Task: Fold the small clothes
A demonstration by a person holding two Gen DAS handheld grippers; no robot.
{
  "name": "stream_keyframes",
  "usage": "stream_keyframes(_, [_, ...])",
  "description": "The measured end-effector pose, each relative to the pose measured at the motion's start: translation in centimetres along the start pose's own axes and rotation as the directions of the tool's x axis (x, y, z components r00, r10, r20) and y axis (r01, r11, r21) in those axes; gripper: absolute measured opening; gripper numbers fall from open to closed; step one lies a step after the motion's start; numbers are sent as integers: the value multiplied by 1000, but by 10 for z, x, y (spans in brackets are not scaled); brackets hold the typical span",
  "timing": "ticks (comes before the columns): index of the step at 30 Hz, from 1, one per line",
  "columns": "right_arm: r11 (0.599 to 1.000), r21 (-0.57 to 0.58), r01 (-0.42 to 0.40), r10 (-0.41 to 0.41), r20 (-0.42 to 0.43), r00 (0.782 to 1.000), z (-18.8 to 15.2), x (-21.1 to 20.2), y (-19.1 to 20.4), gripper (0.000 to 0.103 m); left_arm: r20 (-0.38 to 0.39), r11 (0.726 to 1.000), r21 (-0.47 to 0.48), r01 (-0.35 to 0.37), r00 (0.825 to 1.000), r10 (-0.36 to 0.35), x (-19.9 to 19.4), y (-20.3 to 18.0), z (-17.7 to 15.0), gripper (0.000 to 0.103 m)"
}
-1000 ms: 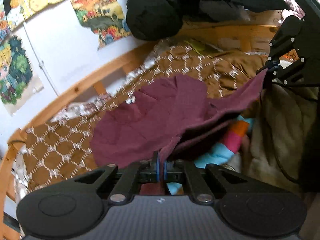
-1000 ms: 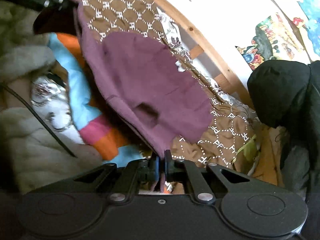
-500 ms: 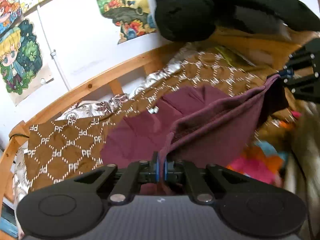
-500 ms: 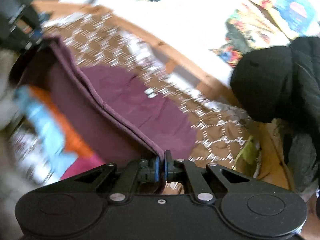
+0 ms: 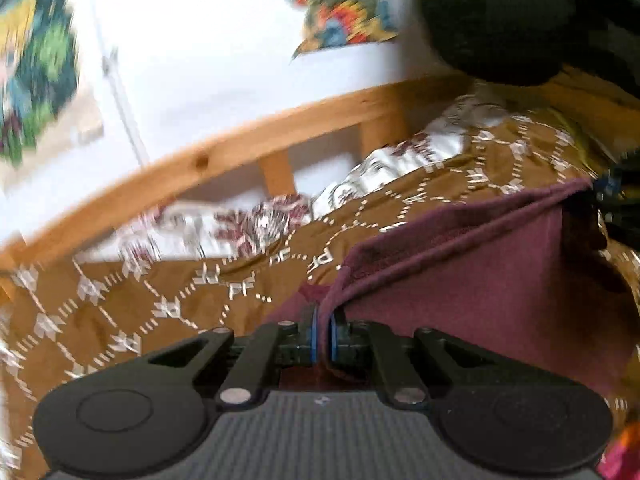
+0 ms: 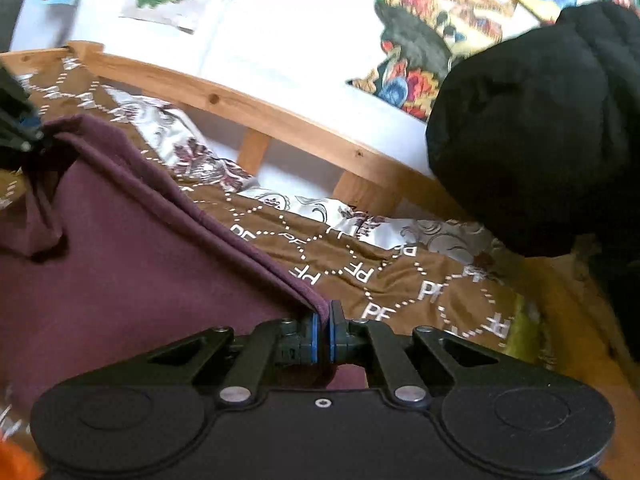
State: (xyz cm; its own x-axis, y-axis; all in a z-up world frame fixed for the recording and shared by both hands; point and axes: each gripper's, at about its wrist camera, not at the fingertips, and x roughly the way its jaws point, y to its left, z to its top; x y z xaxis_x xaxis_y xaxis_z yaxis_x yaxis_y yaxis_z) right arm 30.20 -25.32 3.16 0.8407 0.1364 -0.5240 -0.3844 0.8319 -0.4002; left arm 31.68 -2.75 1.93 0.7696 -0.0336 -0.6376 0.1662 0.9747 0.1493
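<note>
Left gripper [image 5: 323, 334]: fingers clenched on 1 corner of the maroon garment [image 5: 480, 292]. The doubled hem is held taut, lifted over the brown quilt [image 5: 132, 304], running toward 2 o'clock. Right gripper [image 6: 323, 338]: fingers clenched on the other corner. For a clean fold, equal tension should be kept and both corners lowered together, edges aligned.

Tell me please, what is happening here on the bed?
A person holds a gripper in each hand and is folding a maroon garment. The left gripper and the right gripper are each shut on one end of its upper edge, so the cloth stretches between them above the brown patterned quilt. The fold is not yet laid down. A black jacket hangs nearby.
</note>
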Motion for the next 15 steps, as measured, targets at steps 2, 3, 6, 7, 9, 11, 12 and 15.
stream_keyframes(2, [1000,30,-9,10,-9,1000,2,28,2,4,-17,994,-112,9,1000,-11,23,18,-3,7])
stream_keyframes(3, [999,37,-13,13,-10,1000,4,39,4,4,-25,987,-164,2,1000,-6,35,25,-6,7])
stream_keyframes(6, [1000,22,-6,6,2,1000,7,68,18,4,-52,977,-213,-33,998,22,63,32,-11,9])
stream_keyframes(7, [1000,11,0,0,5,1000,7,75,23,4,-58,975,-219,-38,998,26,69,34,-13,11])
stream_keyframes(9, [1000,-9,15,-15,10,1000,5,86,31,4,-77,969,-248,-27,997,8,79,39,-19,15])
stream_keyframes(11, [1000,-1,17,-17,5,1000,-1,96,34,5,-87,960,-281,-10,996,-15,84,45,-24,36])
stream_keyframes(12, [1000,9,14,-14,-2,1000,-4,99,34,5,-86,953,-302,-7,996,-20,83,47,-28,50])
stream_keyframes(15, [1000,27,8,-7,-35,999,-14,106,34,6,-65,927,-375,8,997,-35,78,60,-32,77])
